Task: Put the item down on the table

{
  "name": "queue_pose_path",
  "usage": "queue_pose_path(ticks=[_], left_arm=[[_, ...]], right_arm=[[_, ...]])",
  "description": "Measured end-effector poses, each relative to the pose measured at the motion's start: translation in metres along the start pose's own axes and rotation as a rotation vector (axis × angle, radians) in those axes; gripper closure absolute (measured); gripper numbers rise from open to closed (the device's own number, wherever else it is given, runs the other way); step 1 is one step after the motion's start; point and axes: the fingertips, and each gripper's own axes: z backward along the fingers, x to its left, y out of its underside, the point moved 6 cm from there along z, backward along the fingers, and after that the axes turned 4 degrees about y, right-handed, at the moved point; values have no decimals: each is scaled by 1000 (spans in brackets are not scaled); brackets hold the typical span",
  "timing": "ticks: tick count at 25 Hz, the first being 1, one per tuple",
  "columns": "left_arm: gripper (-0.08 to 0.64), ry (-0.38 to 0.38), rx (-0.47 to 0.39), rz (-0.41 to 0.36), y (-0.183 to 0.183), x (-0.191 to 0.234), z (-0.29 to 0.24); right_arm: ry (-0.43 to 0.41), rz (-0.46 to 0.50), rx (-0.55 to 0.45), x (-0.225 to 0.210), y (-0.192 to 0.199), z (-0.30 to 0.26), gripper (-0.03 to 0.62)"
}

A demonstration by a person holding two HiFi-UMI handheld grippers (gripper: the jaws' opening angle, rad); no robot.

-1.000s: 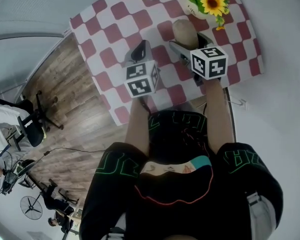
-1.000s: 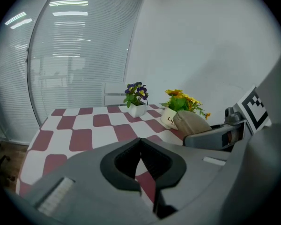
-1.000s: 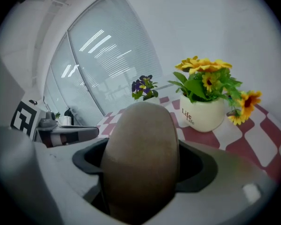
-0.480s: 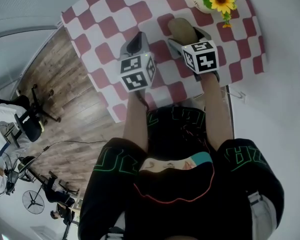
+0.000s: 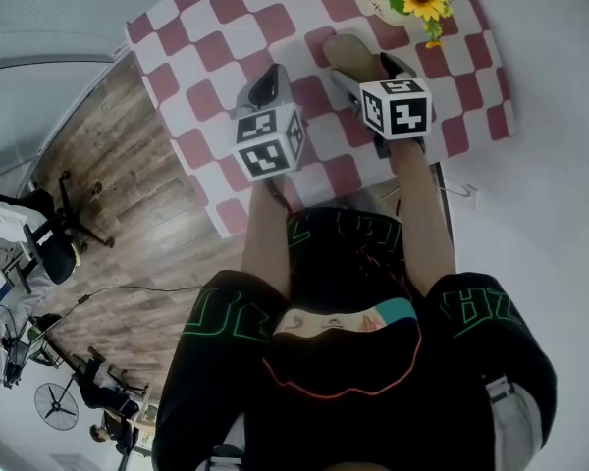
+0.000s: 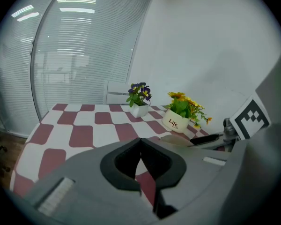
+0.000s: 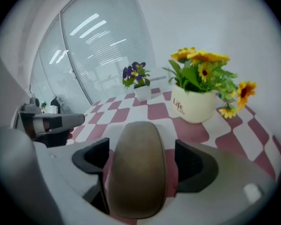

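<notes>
Loosely, the right gripper (image 7: pixel 140 159) gapes around a smooth tan oblong item (image 7: pixel 136 182) — left gripper (image 6: pixel 140 143) closed.

Only one properly readable bit of text here: "Life", in dark letters on the front of the white flower pot (image 7: pixel 193 105). Second, smaller line tucked right under it, probably "Life" again, but too tiny to swear by in either gripper view. Also big green outline lettering across both legs of the black shorts (image 5: pixel 226 314), seen from the head view, folded and cut off, so not readable.
</notes>
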Motion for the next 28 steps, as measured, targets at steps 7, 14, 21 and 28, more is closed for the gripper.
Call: queue_pose_path(ticks=[7, 14, 21, 28], left_arm=[[551, 57, -63, 9, -5, -32, 17], [551, 133, -230, -38, -39, -89, 36], [552, 261, -408, -83, -102, -136, 67], [551, 277, -509, -150, -141, -169, 75]], right_arm=[[49, -52, -193, -14, 0, 64, 472], [129, -127, -399, -54, -9, 139, 588], [182, -57, -689, -77, -47, 228, 588], [317, 5, -784, -104, -71, 288, 589]])
